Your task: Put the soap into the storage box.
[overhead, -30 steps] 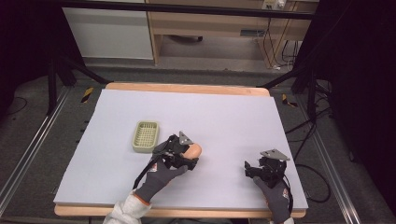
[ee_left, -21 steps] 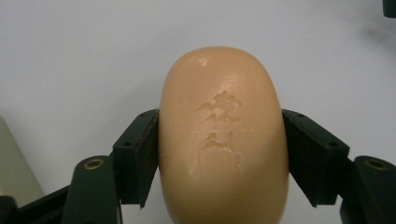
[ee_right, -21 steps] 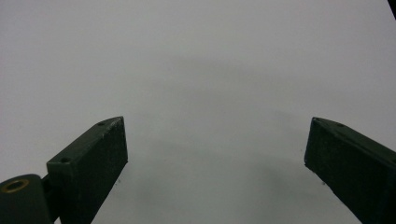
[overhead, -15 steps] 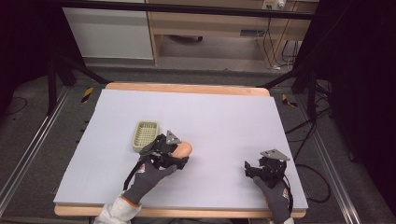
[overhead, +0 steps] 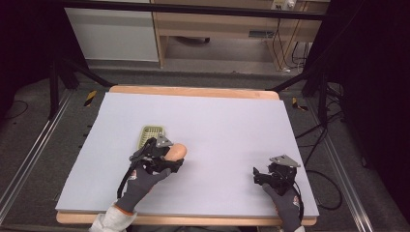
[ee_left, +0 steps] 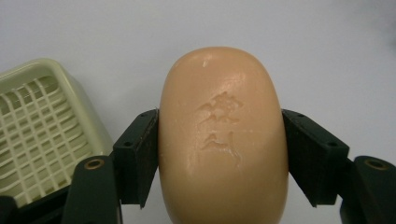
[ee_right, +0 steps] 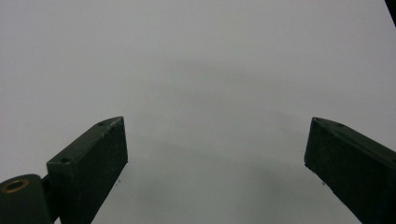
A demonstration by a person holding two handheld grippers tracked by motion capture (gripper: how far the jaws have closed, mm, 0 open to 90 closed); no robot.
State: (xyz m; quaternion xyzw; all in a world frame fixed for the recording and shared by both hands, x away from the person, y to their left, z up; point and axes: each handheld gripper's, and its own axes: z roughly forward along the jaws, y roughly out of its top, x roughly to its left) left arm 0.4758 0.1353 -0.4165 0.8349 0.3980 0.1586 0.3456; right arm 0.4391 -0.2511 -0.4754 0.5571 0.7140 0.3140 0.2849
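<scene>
- Compared with a second ago, the left gripper (overhead: 167,157) has moved left and slightly farther along the table, carrying the soap bar (overhead: 176,152) closer to the soap dish (overhead: 151,134); it now sits just beside the dish's near right corner.
- The right gripper (overhead: 270,176) has stayed where it was, at the near right part of the table, and the dish has not shifted either.
- Count: one soap bar, one soap dish, two grippers, each held by a gloved hand, the left hand (overhead: 140,181) and the right hand (overhead: 285,205).
- The left gripper's jaws are closed against the two long flanks of the peach-coloured soap bar (ee_left: 223,135), one pad on each side, gripping it around its middle.
- In the left gripper view the bar's long axis runs straight out along the jaws, its rounded end pointing away from the hand and its stamped face turned up.
- In the high view that free end points toward the far right of the table.
- The pale yellow-green soap dish (ee_left: 42,135), with a slatted grid floor, lies just left of the bar; whether they touch cannot be told.
- The right gripper (ee_right: 215,154) has its jaws spread wide and holds nothing, over the bare grey table (overhead: 232,125).
</scene>
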